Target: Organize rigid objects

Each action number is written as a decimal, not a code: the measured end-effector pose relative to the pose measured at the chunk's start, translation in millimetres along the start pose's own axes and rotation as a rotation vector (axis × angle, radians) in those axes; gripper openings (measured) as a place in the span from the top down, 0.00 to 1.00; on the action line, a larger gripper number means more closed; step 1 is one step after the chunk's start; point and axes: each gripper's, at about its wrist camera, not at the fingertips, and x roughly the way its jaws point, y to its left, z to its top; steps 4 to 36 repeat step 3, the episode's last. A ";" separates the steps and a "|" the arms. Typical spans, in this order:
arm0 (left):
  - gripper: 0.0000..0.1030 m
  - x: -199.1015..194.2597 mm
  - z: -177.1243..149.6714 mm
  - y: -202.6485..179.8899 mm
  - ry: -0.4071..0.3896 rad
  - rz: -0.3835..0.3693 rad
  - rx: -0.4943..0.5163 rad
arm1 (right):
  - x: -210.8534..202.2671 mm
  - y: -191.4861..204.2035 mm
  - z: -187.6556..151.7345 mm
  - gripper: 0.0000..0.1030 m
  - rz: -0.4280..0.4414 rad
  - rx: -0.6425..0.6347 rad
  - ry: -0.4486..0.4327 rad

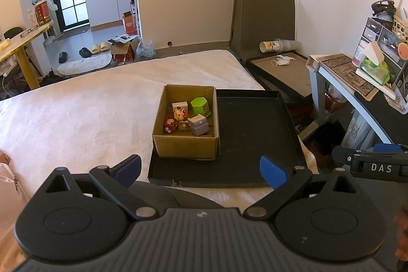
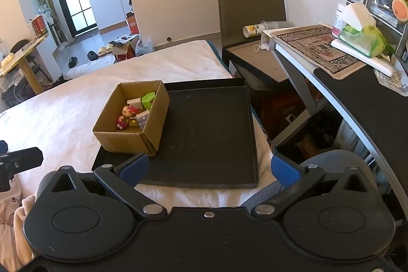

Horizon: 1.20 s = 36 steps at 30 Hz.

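Observation:
A brown cardboard box (image 1: 187,147) stands on the left part of a black tray (image 1: 255,129) that lies on the white bed. Inside the box lie a green hexagonal toy (image 1: 200,105), a grey robot toy (image 1: 198,124), a small doll figure (image 1: 179,115) and a white cube (image 1: 180,105). The box (image 2: 127,142) and tray (image 2: 211,134) also show in the right wrist view. My left gripper (image 1: 201,171) is open and empty, near the tray's front edge. My right gripper (image 2: 209,167) is open and empty over the tray's front edge.
The white bed (image 1: 76,114) spreads to the left. A desk (image 2: 357,83) with a tissue pack (image 2: 362,37) and drawers stands at the right. A dark flat box (image 1: 283,68) with a lying cup (image 1: 278,45) sits behind the bed.

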 end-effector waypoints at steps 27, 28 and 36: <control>0.04 0.2 0.9 1.6 0.004 -0.003 -0.001 | 0.2 -0.1 0.0 0.00 0.000 0.000 0.001; 0.04 0.2 0.9 1.6 0.004 -0.003 -0.001 | 0.2 -0.1 0.0 0.00 0.000 0.000 0.001; 0.04 0.2 0.9 1.6 0.004 -0.003 -0.001 | 0.2 -0.1 0.0 0.00 0.000 0.000 0.001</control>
